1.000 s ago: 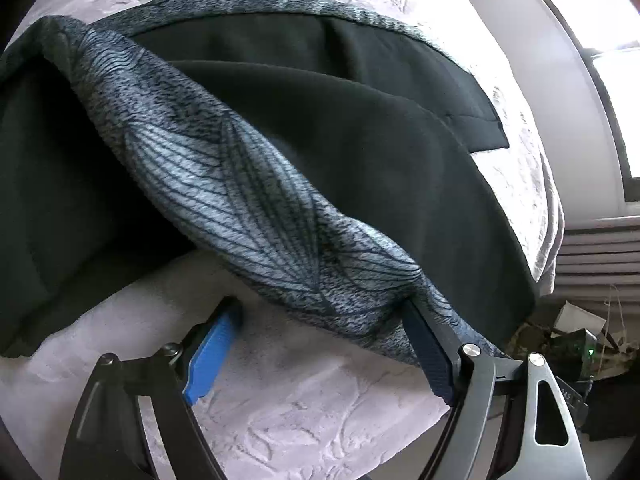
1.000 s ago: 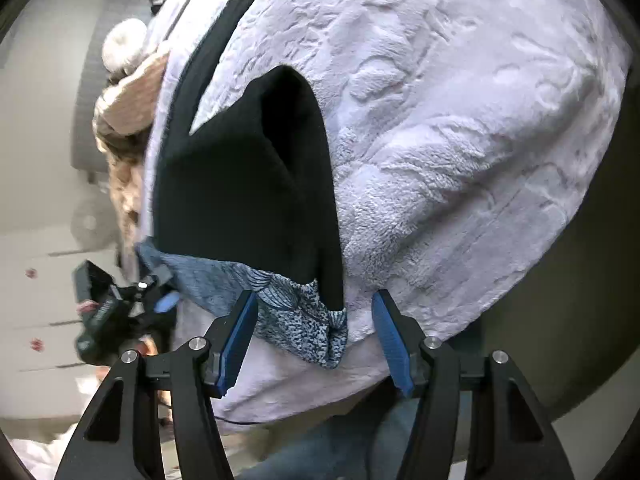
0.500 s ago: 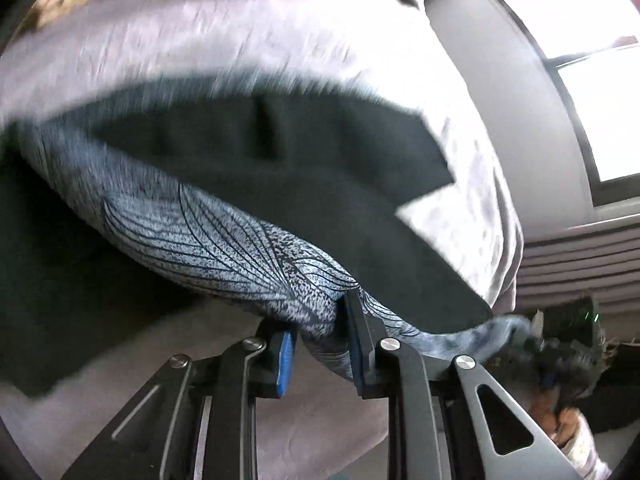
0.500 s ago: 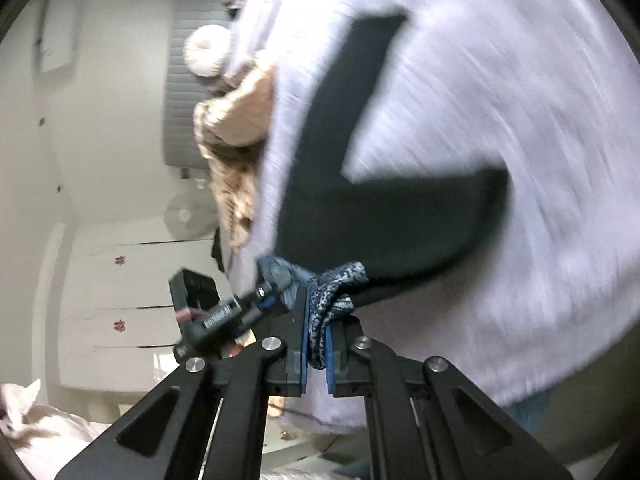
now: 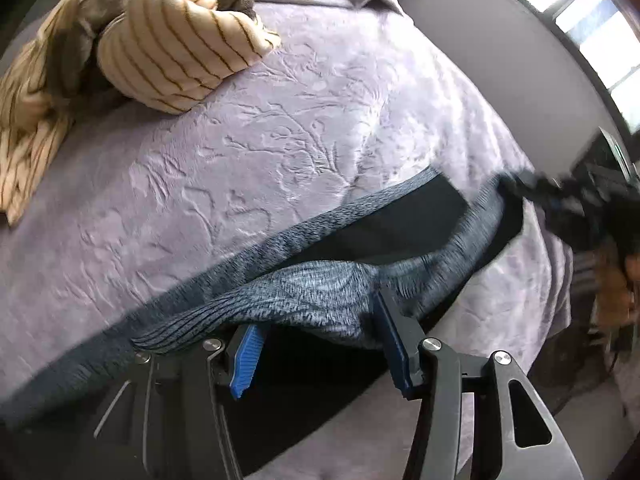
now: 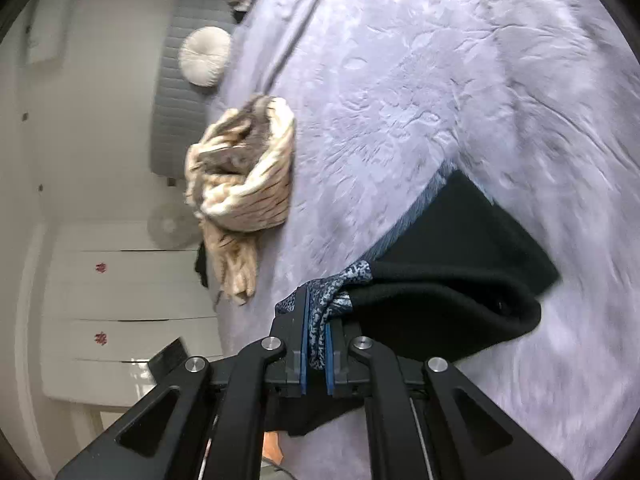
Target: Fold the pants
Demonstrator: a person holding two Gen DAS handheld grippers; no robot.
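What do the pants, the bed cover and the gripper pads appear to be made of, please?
Pants: matte black soft fabric with a grey-blue patterned knit band, probably jersey. Bed cover: lilac plush, embossed with leafy relief, slightly sheeny. Pads: blue, finely ribbed, likely rubber or plastic.

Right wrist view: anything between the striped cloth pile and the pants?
Nothing: only bare lavender bedspread lies between the striped cloth pile and the pants, seen in right wrist view.

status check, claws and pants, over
Right claw shut on pants waistband. Left claw opening, waistband fabric between its pads. Striped garment apart on the bedspread, not in the way.
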